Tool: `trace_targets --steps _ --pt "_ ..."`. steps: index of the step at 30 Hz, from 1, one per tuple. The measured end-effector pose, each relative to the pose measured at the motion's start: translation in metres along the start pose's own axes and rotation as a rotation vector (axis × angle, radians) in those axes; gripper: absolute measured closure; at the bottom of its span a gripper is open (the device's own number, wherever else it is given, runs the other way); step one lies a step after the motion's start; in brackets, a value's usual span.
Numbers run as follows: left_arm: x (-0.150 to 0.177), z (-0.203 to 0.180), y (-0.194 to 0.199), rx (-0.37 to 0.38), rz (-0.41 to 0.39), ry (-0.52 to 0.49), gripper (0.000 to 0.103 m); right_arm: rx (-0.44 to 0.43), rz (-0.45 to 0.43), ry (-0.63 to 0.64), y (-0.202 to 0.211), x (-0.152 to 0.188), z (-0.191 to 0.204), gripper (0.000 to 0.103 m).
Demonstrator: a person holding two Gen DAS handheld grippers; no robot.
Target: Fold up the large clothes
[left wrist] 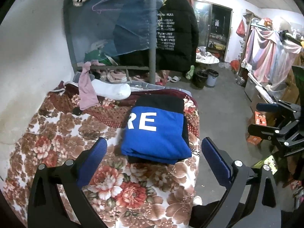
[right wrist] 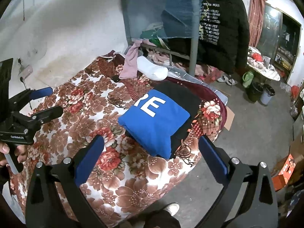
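Observation:
A folded blue and black garment [left wrist: 155, 133] with white letters "RE" lies flat on the floral bedspread [left wrist: 57, 142], near the bed's right edge. My left gripper [left wrist: 153, 148] hovers above and in front of it, open, nothing between its blue pads. In the right wrist view the same folded garment [right wrist: 155, 121] sits ahead of my right gripper [right wrist: 151, 146], which is also open and empty. The right gripper [left wrist: 266, 117] shows at the right edge of the left wrist view, off the bed. The left gripper [right wrist: 43, 102] appears at the left, held by a hand [right wrist: 11, 152].
A pink cloth [left wrist: 87, 89] and a white pillow [left wrist: 112, 90] lie at the bed's far end, beside a metal bunk post [left wrist: 152, 60] and a hanging black jacket [left wrist: 174, 32]. Two bins [left wrist: 206, 77] stand on the concrete floor. A shoe [right wrist: 172, 209] shows below.

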State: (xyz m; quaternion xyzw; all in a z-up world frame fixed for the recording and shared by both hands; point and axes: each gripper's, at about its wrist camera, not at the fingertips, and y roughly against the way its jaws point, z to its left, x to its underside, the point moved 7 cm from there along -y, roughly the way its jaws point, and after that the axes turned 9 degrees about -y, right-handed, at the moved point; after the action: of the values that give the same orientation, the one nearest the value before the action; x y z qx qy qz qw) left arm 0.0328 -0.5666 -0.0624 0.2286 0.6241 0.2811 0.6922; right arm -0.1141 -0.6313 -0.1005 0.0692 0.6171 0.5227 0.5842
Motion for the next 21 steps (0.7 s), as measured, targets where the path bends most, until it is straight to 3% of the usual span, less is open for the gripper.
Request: trace_targets --steps 7,10,21 --pt "0.004 0.000 -0.002 0.016 0.009 -0.013 0.005 0.001 0.009 -0.005 -0.002 0.002 0.000 0.005" --pt "0.007 0.001 -0.003 -0.025 0.004 -0.019 0.005 0.002 0.011 -0.011 -0.003 0.002 0.000 0.005" --pt "0.005 0.008 -0.003 0.003 0.002 -0.002 0.005 -0.007 0.031 -0.029 -0.008 0.013 -0.008 0.005"
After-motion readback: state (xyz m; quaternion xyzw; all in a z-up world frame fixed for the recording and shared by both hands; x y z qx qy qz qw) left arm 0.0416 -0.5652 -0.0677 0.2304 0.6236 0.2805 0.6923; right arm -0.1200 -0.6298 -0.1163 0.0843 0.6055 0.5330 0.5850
